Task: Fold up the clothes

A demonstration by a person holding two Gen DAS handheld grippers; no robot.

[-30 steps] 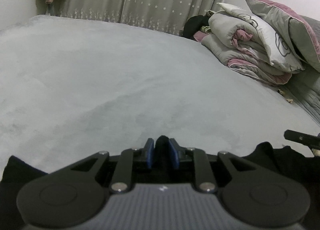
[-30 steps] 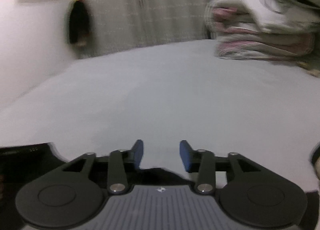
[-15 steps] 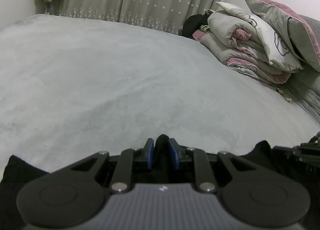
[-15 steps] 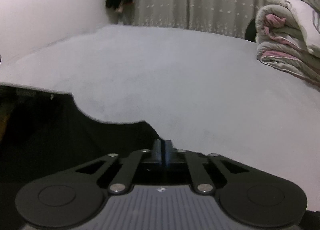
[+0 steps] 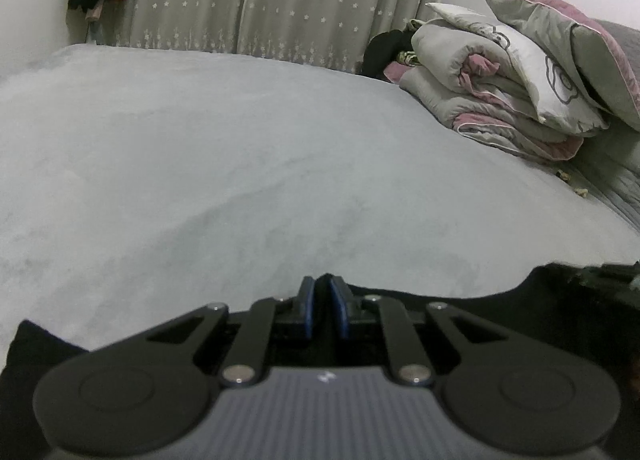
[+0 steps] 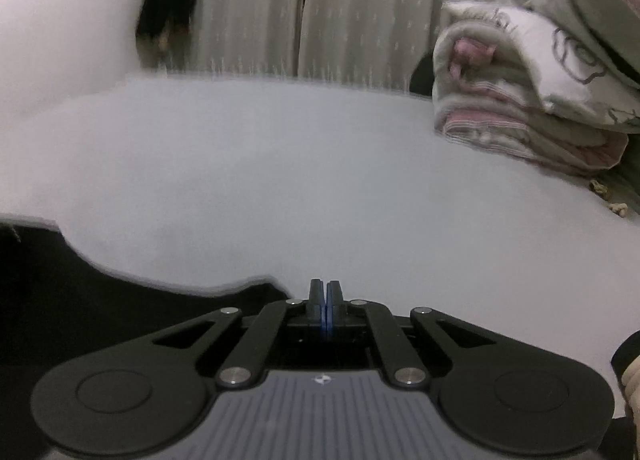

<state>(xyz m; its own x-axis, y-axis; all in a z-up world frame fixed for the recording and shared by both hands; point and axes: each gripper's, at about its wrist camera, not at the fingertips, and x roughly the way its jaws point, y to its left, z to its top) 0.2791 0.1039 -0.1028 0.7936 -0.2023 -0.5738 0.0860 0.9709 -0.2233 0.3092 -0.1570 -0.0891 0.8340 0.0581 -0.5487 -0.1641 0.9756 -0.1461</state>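
Grey bedding covers the bed (image 5: 248, 148), with star-dotted curtains (image 5: 288, 0) behind and a folded quilt (image 5: 492, 100) stacked at the far right. Near the front edge lies a black garment (image 6: 80, 284). On a fold of it the left claw (image 5: 322, 300) is closing, while the right claw (image 6: 325, 300) is pressed fully together at the cloth's edge; whether it pinches fabric is unclear.

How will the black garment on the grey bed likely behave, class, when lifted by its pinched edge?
Probably floppy: the black garment lies flat with a wavy edge on the bed. Likely light, since a thin fold fits between the left gripper's fingers. It should drape and sag.
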